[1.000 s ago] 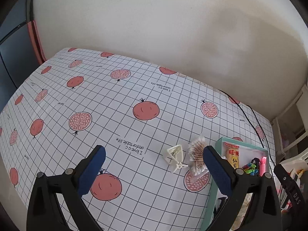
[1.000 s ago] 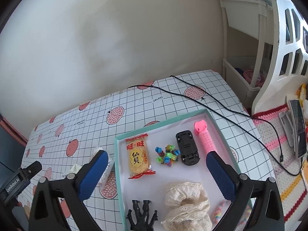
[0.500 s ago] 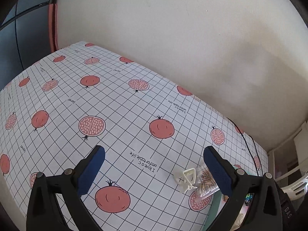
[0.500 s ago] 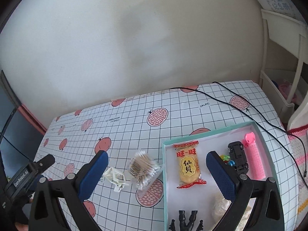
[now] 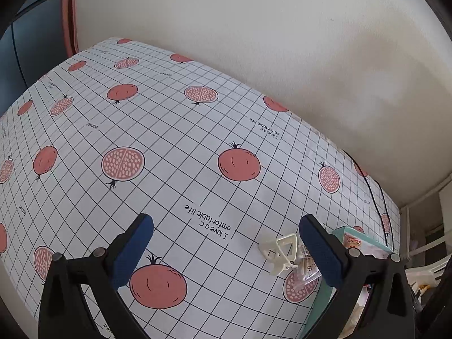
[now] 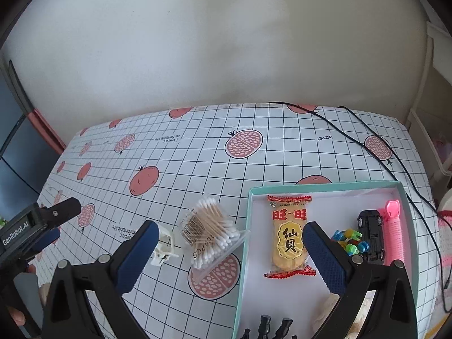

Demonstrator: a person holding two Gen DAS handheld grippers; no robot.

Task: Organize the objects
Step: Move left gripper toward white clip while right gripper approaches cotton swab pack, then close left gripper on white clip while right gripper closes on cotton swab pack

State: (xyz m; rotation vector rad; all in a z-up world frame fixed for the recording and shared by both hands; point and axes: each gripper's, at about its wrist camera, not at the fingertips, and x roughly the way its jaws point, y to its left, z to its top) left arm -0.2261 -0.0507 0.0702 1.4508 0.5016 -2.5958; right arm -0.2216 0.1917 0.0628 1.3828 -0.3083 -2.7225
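A clear bag of cotton swabs point(image 6: 210, 233) lies on the pomegranate tablecloth point(image 6: 197, 163) just left of a teal-rimmed box point(image 6: 245, 243). A white hair clip point(image 6: 163, 247) rests left of the bag. My right gripper point(image 6: 226, 254) hovers open above the swabs and the box's left edge. In the box lie a yellow rice-cracker packet point(image 6: 288, 238), coloured clips point(image 6: 350, 243), a black toy car point(image 6: 371, 234) and a pink comb point(image 6: 394, 230). My left gripper point(image 5: 226, 250) is open over bare cloth, with the hair clip point(image 5: 279, 252) and swab bag point(image 5: 306, 265) by its right finger.
A black cable point(image 6: 375, 147) runs across the table's far right. The wall stands behind the table. A dark panel point(image 5: 31, 39) is at the far left. A white shelf point(image 6: 435, 130) stands to the right. A black claw clip point(image 6: 271, 329) lies at the box's near edge.
Both grippers have swung left. The swab bag and hair clip have shifted toward the centre of the right view. The left view now shows more of the table's left side.
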